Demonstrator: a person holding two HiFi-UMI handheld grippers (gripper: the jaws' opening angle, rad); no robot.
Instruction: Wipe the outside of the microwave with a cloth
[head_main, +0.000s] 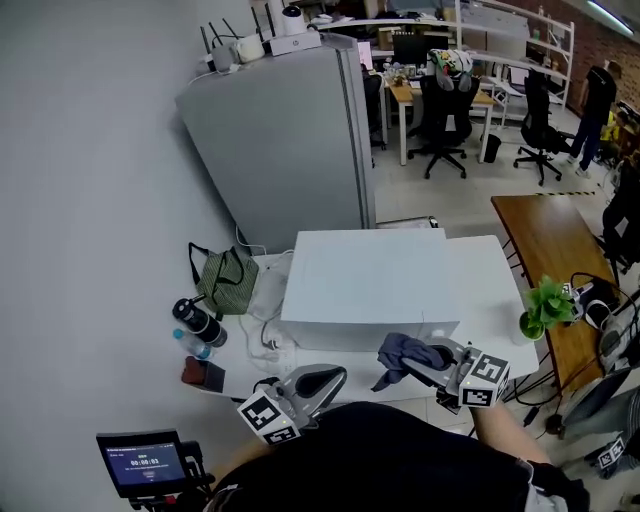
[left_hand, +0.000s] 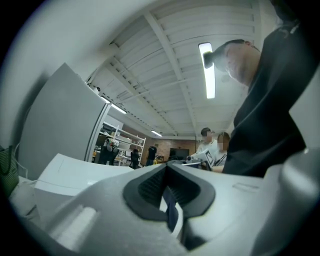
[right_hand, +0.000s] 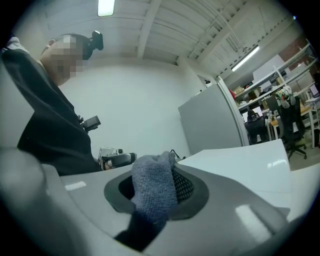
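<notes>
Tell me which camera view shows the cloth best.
The right gripper view: the cloth fills the middle, pinched between the jaws, its weave clear. The head view shows it small, bunched at the right gripper by the microwave. The left gripper view shows no clear sight of it.

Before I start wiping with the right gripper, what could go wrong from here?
1. The right gripper pinches only part of the cloth, and the rest hangs loose. Dragging it across the microwave might pull it free.
2. A cable and a black bottle sit close to the microwave's left side. A wide sweep there could snag the cable or tip the bottle.
</notes>
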